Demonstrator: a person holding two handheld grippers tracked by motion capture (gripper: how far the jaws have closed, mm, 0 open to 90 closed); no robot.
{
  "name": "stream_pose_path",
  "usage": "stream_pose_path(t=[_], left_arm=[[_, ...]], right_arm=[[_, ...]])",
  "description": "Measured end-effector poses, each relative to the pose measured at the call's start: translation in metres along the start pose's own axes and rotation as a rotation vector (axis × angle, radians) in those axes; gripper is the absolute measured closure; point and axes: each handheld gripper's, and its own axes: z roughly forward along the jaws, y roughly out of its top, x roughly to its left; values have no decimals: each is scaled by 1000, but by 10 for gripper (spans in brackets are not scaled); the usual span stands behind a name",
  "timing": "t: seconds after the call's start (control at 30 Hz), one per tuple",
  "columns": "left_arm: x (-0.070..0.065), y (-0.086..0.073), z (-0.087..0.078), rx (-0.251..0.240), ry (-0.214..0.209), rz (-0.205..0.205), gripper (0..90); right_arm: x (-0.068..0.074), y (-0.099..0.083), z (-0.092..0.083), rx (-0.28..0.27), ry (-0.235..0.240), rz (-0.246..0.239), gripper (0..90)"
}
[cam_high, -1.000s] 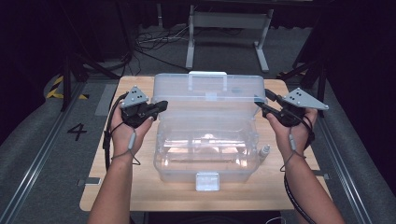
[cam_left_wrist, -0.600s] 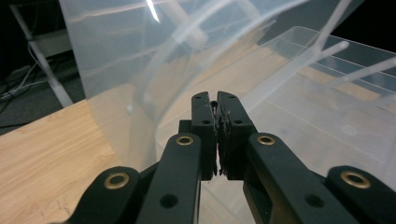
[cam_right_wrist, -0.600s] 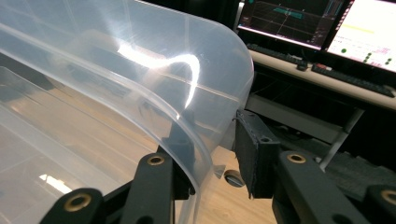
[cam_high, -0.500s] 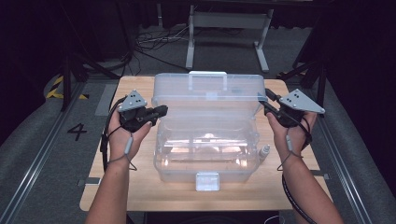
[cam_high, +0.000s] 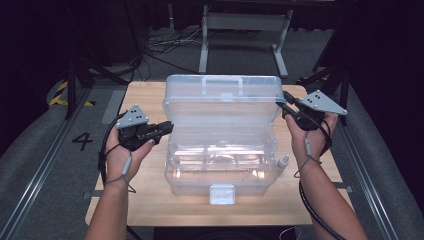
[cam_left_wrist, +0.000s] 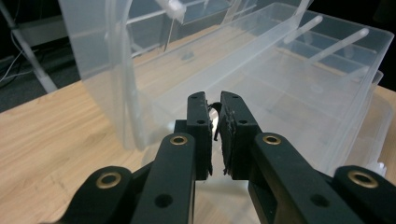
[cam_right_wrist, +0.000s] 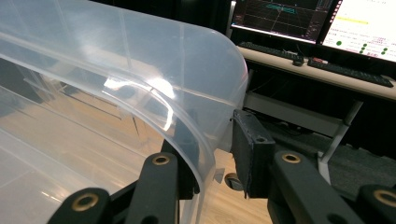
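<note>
- A clear plastic box (cam_high: 220, 150) sits mid-table (cam_high: 145, 95), lid (cam_high: 222, 97) raised toward 12 o'clock, latch at 6.
- The left gripper (cam_high: 167, 128) hangs at the box's 9 o'clock; its jaws are almost together with nothing between them.
- The right gripper (cam_high: 283, 105) at 2 o'clock has its jaws clamped across the lid's corner edge.
- The table is pale wood; a grey floor with a painted "4" (cam_high: 82, 141) lies at 9 o'clock.
- Monitors (cam_right_wrist: 317, 23) and a keyboard (cam_right_wrist: 348, 72) stand on a desk behind the lid.
</note>
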Motion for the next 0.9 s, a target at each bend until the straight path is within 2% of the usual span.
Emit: stream_pose_path(t=[0.13,0.27,0.4,0.47,0.5,0.57,0.67,0.83,0.9], left_arm=[[6,-11,-8,10,7,-30,829],[7,-15,-12,18,20,-42,841],[7,-25,-14,41,13,-54,853],[8,-31,-14,51,-15,-54,864],[8,-31,-14,51,-15,-54,866],[11,-40,-13,40,-94,-43,871],[15,-54,-12,39,-171,-21,880],[11,-69,-6,77,-264,38,874],[12,-74,-4,77,-293,40,868]], right_arm=[[-3,2,5,7,3,10,726],[-4,3,6,11,7,16,726],[-7,4,9,20,18,25,726],[-8,5,10,27,21,24,726],[-8,5,10,27,21,24,726],[-10,6,12,33,28,30,726],[-11,7,13,40,32,30,726],[-14,7,16,45,40,37,726],[-15,8,17,47,44,37,726]])
